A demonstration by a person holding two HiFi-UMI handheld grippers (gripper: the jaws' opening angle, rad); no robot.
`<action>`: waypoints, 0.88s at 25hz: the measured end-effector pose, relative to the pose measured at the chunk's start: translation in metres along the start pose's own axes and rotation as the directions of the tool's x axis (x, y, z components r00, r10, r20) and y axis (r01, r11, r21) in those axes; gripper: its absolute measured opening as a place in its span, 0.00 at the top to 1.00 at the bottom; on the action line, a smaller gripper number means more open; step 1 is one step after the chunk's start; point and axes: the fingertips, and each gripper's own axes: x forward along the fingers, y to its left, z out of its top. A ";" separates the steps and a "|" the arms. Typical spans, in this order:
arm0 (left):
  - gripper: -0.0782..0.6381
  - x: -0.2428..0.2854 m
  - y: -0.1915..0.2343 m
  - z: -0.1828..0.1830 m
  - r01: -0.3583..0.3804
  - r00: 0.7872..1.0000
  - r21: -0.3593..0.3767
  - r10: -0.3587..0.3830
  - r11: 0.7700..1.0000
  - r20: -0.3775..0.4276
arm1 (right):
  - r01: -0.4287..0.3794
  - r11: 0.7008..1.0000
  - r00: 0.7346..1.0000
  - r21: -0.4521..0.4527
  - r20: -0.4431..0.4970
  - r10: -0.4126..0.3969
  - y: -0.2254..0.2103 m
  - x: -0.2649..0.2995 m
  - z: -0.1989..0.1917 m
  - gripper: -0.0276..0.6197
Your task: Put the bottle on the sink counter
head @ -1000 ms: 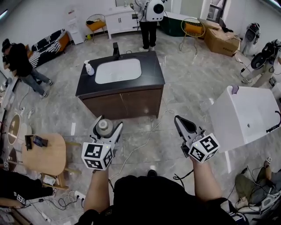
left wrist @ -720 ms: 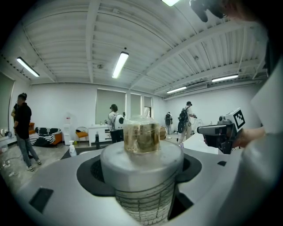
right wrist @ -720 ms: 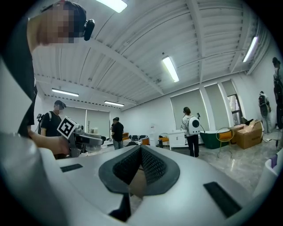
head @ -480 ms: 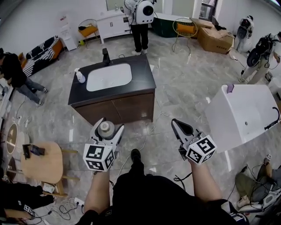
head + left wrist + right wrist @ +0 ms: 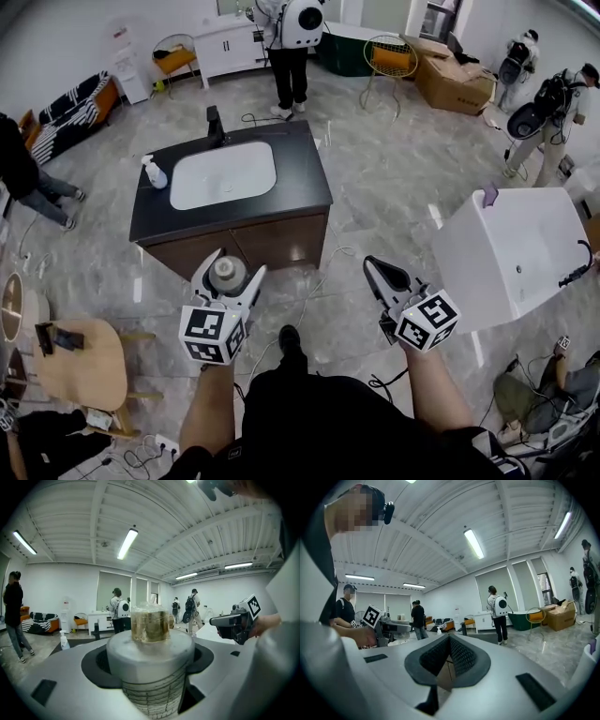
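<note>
Bottle [image 5: 150, 663] clamped upright between left claw [image 5: 228, 278] jaws, right claw [image 5: 379, 276] closed empty

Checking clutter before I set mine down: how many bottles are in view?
2. A bottle clamped in the left tool; a pump bottle on the sink counter. Others may be hidden.

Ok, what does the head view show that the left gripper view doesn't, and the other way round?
Only the head view shows the white basin set into the dark sink counter, and the round wooden table down at the left. Only the left gripper view shows the ceiling with its strip lights. Both show the bottle held between the jaws of the left gripper, the right gripper with nothing in it, the pump bottle on the counter, and the person with the white backpack.
</note>
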 end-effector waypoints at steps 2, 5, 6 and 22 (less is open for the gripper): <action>0.41 0.018 0.014 0.002 0.009 1.000 -0.008 -0.009 1.000 -0.003 | 0.002 1.000 1.000 0.008 -0.013 -0.002 -0.009 0.019 0.002 0.94; 0.41 0.044 0.037 0.008 0.020 1.000 -0.012 -0.020 1.000 -0.004 | 0.005 1.000 1.000 0.013 -0.027 -0.005 -0.021 0.048 0.008 0.94; 0.41 0.052 0.045 0.010 0.024 1.000 -0.012 -0.024 1.000 -0.004 | 0.011 1.000 0.999 0.016 -0.031 -0.011 -0.026 0.058 0.010 0.94; 0.41 0.153 0.105 0.024 0.098 0.995 -0.013 -0.098 0.995 -0.010 | 0.007 1.000 1.000 -0.019 -0.029 -0.007 -0.073 0.165 0.041 0.94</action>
